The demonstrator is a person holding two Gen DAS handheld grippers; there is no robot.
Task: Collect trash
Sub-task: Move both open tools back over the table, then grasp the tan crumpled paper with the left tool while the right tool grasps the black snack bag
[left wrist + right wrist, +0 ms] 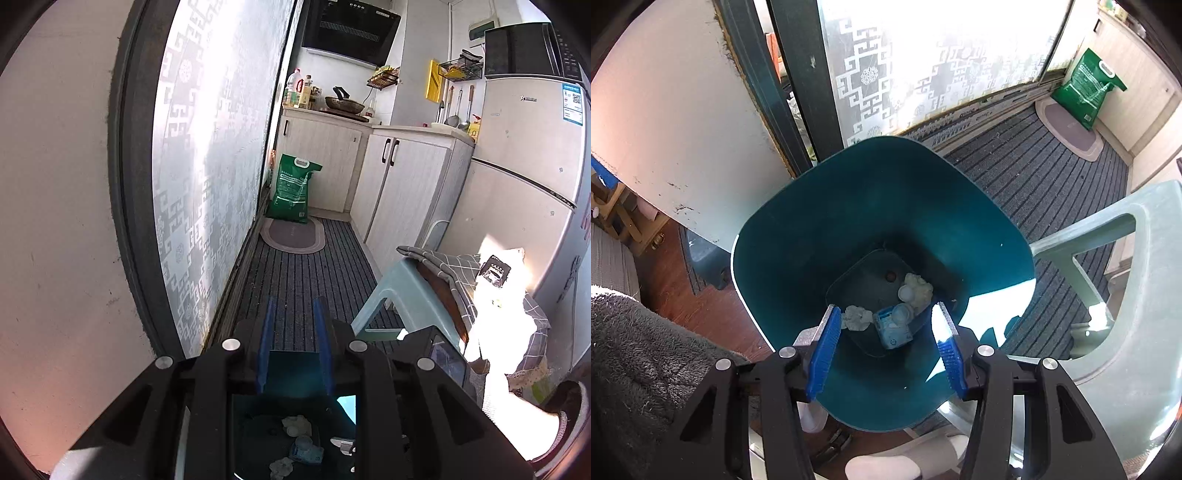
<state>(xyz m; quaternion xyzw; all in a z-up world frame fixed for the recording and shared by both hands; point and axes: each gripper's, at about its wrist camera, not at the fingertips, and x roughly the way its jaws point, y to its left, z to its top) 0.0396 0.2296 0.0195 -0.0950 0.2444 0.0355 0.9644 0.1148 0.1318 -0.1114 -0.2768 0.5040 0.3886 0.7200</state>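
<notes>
A teal bin [849, 192] stands open below my right gripper [885, 307], which points down into it. Its blue fingers [827, 347] are spread wide and hold nothing. On the bin's floor lie a crumpled white tissue [857, 317], a blue packet [895, 326] and a white lump [918, 288]. My left gripper [294, 302] hovers over the same bin [291, 369] and points out along the striped carpet. Its blue fingers [267, 332] stand a narrow gap apart with nothing between them. Under it the tissue [297, 424] and packet [306, 448] show.
A pale green plastic stool [399, 291] with a checked cloth [454, 266] stands right of the bin. A patterned glass sliding door [207, 147] runs along the left. Farther off are a green sack [293, 188], an oval mat [293, 236], cabinets [399, 184] and a fridge [517, 184]. A socked foot [882, 469] is beside the bin.
</notes>
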